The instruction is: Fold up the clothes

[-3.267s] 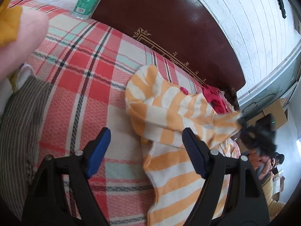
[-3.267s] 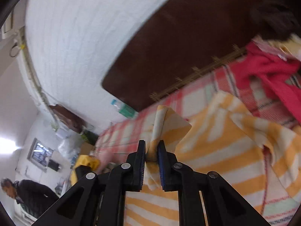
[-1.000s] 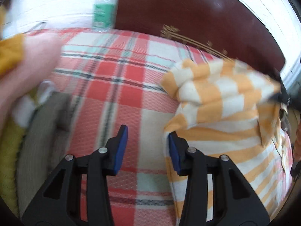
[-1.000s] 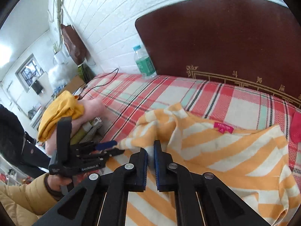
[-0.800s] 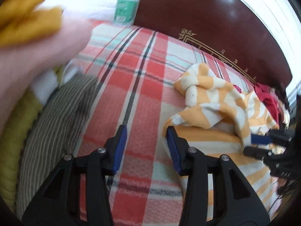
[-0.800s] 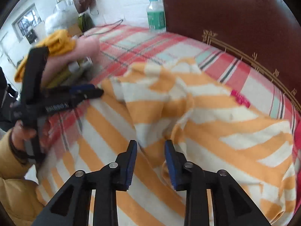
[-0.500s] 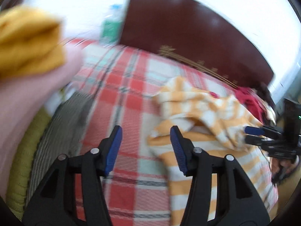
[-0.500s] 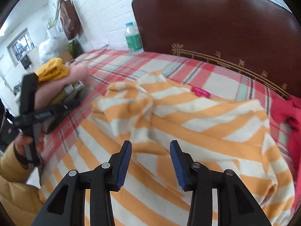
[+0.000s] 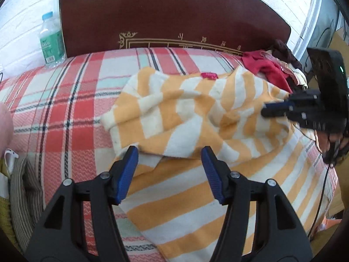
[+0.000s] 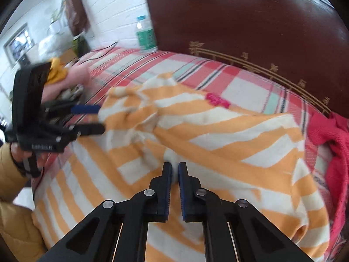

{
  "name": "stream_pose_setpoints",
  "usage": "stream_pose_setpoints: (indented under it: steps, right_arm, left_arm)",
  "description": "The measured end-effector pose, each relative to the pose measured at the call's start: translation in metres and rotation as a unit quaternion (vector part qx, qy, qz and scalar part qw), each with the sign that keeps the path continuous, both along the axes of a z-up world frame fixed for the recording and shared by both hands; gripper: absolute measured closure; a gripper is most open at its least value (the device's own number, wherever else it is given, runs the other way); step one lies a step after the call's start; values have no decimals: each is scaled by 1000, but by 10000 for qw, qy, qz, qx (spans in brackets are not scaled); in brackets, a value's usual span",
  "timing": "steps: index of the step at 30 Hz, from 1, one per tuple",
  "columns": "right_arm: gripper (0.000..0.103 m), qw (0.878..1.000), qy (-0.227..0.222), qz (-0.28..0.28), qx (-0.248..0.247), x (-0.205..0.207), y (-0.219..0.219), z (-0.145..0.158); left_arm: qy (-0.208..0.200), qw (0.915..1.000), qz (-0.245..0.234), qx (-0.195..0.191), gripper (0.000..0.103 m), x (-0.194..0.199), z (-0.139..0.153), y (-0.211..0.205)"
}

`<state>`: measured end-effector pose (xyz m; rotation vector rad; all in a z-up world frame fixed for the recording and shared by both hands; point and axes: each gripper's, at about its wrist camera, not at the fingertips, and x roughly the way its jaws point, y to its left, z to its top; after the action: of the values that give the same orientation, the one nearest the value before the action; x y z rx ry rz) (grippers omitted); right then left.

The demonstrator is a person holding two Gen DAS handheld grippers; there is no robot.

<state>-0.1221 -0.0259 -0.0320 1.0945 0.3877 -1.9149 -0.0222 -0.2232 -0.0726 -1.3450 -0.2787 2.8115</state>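
An orange-and-white striped garment (image 9: 196, 118) lies rumpled on the plaid bed sheet (image 9: 65, 100), its pink neck label (image 9: 209, 75) toward the headboard. My left gripper (image 9: 170, 170) hovers over its near folded edge. The jaws are opening and the pads touch no cloth. From the right wrist view the same left gripper (image 10: 98, 119) is at the garment's left end. My right gripper (image 10: 174, 170) is shut, with a small pinch of the striped garment (image 10: 229, 135) between its tips. From the left wrist view the right gripper (image 9: 268, 109) sits at the cloth's right side.
A water bottle (image 9: 51, 41) stands by the dark headboard (image 9: 174, 11). A red garment (image 9: 266, 69) and other clothes lie at the far right. Folded clothes (image 9: 21, 185) are stacked at the left edge. A yellow sleeve (image 10: 13, 170) and a hand hold the left gripper.
The right gripper let go of the raised sleeve, opened, came down and shut again on the garment's middle. The left gripper widened and swung over the garment's near edge.
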Motion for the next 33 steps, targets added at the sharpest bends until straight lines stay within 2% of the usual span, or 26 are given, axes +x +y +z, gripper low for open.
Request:
stream_pose_setpoints:
  steps: [4, 7, 9, 10, 11, 12, 15, 18, 20, 24, 25, 26, 29, 33]
  right_arm:
    - [97, 9985, -82, -534, 128, -36, 2, -11]
    - [88, 9948, -369, -953, 20, -57, 13, -22]
    - [84, 9925, -459, -1087, -306, -58, 25, -18]
    - [78, 9917, -416, -1133, -447, -53, 35, -12]
    - [66, 9907, -365, -1180, -579, -48, 45, -6]
    - [63, 9901, -234, -1234, -624, -41, 56, -1]
    - [59, 9905, -130, -1271, -500, -23, 83, 1]
    - [58, 9927, -147, -1188, -158, -15, 94, -8]
    - [45, 9937, -177, -1110, 18, -15, 94, -15]
    - [45, 9957, -232, -875, 178, -20, 85, -27]
    - [54, 9965, -173, -790, 205, -19, 83, -28]
    - [76, 9972, -109, -709, 233, -17, 81, -28]
    - [92, 9977, -136, -651, 161, -17, 85, -25]
    - [96, 9925, -351, -992, -618, -25, 112, -7]
  left_arm:
    - [-213, 9996, -110, 118, 41, 6, -9, -2]
    - [-350, 9991, -174, 172, 41, 10, -11, -3]
    - [-263, 9990, -170, 307, 41, 12, -3, -5]
    - [-153, 9989, -181, 409, 41, 13, 3, -6]
    - [-22, 9986, -197, 497, 41, 15, 10, -7]
    - [111, 9982, -216, 544, 40, 16, 17, -8]
    - [332, 9977, -330, 495, 28, 7, 31, -5]
    - [244, 9976, -474, 446, 28, -11, 28, 0]
    - [66, 9975, -541, 447, 28, -25, 18, 3]
    - [-326, 9977, -434, 401, 28, -41, -4, 2]
    - [-363, 9978, -381, 407, 28, -42, -7, 1]
    - [-389, 9978, -342, 419, 28, -41, -9, -1]
    - [-439, 9977, -278, 445, 28, -40, -13, -6]
    - [-421, 9979, -226, 434, 28, -39, -13, -6]
